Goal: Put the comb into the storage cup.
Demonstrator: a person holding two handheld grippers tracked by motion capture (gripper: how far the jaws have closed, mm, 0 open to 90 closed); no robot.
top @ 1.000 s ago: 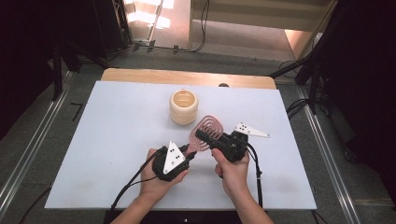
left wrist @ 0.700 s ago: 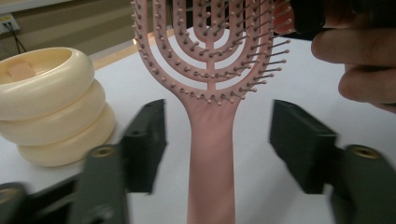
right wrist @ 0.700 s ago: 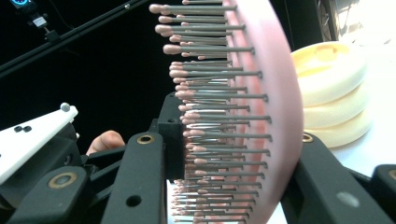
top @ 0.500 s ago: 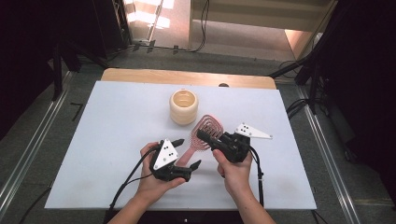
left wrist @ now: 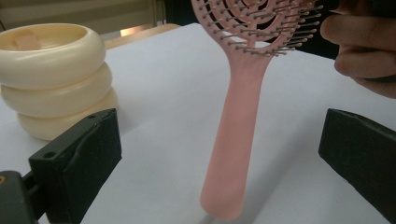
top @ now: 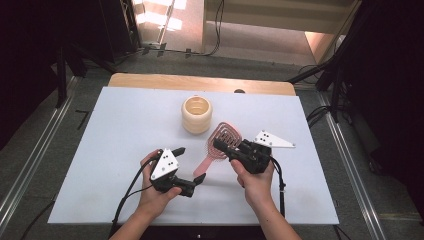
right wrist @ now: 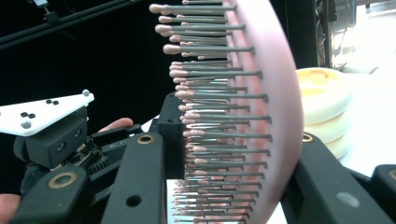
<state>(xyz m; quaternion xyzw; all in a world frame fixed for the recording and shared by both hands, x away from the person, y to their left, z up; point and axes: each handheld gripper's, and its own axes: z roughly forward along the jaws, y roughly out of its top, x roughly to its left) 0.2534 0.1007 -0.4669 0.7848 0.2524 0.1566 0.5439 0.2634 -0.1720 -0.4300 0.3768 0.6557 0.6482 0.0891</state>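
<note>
A pink hairbrush slants over the white table, head up and handle end low near the surface. My right gripper is shut on the brush head, one jaw against the bristles and one behind the back. My left gripper is open, with its jaws set wide. The handle stands in the gap ahead of them, touching neither. In the right gripper view the left gripper shows beyond the bristles.
A cream ribbed round container stands just behind the brush head, close to the left jaw in the left gripper view. The wooden table edge runs along the back, with dark floor and cables around.
My left gripper's jaws have spread apart and it has drawn back a little toward the person, away from the handle. The right gripper still holds the brush head in about the same place.
</note>
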